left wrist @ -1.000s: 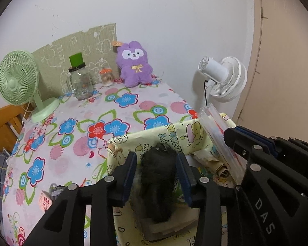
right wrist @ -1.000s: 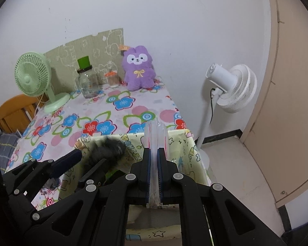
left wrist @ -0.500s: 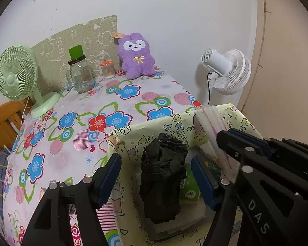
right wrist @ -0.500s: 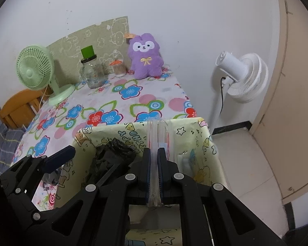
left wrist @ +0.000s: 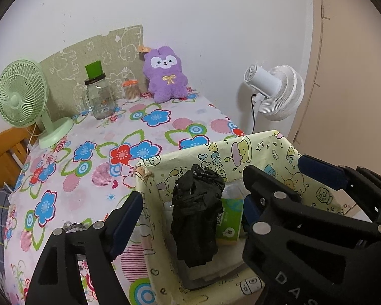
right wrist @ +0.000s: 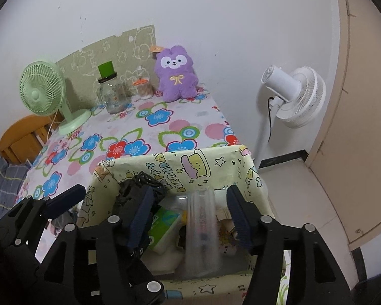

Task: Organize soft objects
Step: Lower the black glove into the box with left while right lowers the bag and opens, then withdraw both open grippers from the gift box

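From my feed, the yellow bin's [left wrist: 266,150] floor was mostly hidden under its contents, the green pack's [right wrist: 162,228] print was too small to read, and the orange chair [left wrist: 2,152] was cut off at the edge.

Both wrist views: close, angled down, sharing bin [left wrist: 243,150].

Left gripper [left wrist: 190,208] jaws just opened off the black bag [left wrist: 196,218], now standing free in the yellow box [left wrist: 241,150]. Right gripper [right wrist: 190,216] jaws just opened, releasing the clear plastic bag [right wrist: 202,231], which leans inside the box.
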Demonstrator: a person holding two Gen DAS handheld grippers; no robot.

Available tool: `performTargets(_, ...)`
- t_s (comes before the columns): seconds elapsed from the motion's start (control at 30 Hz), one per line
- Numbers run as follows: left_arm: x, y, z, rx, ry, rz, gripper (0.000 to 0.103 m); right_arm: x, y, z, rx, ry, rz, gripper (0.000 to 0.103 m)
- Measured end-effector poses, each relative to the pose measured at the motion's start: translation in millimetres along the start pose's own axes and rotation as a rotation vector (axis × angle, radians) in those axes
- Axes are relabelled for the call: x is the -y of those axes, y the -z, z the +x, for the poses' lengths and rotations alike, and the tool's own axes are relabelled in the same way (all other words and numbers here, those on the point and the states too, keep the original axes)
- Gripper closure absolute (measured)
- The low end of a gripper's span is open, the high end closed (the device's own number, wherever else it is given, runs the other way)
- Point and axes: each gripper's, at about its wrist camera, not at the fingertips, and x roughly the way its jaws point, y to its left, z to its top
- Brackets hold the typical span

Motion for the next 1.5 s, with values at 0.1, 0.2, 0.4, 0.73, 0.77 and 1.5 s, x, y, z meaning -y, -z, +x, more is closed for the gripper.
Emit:
performTargets(0.1,-2,1,-7,0.013,-0.002,-0.002,0.017,-3,1,-7,0.015,0.008,-0.005,0.035)
performTargets(0.2,-4,2,-14,0.022,-0.004,-0.003,0.015,-7,1,-14,0.025,0.014,-0.007,0.032)
performTargets(0.4,-9,4,-28,0.041,-0.006,0.005,0.011,-15,2,-29,0.049,0.023,-0.006,0.026)
performTargets(0.73,-22,10,-51,0.073,-0.005,0.005,0.005,-33,5,-50,0.084,0.045,-0.019,0.017)
performTargets(0.77,-24,11,-52,0.073,-0.004,0.002,0.005,-36,5,-52,0.087,0.049,-0.024,0.016)
performTargets(1.5,-66,25,-92,0.129,-0.044,-0.008,0.002,-89,12,-85,0.165,0.06,-0.069,0.006)
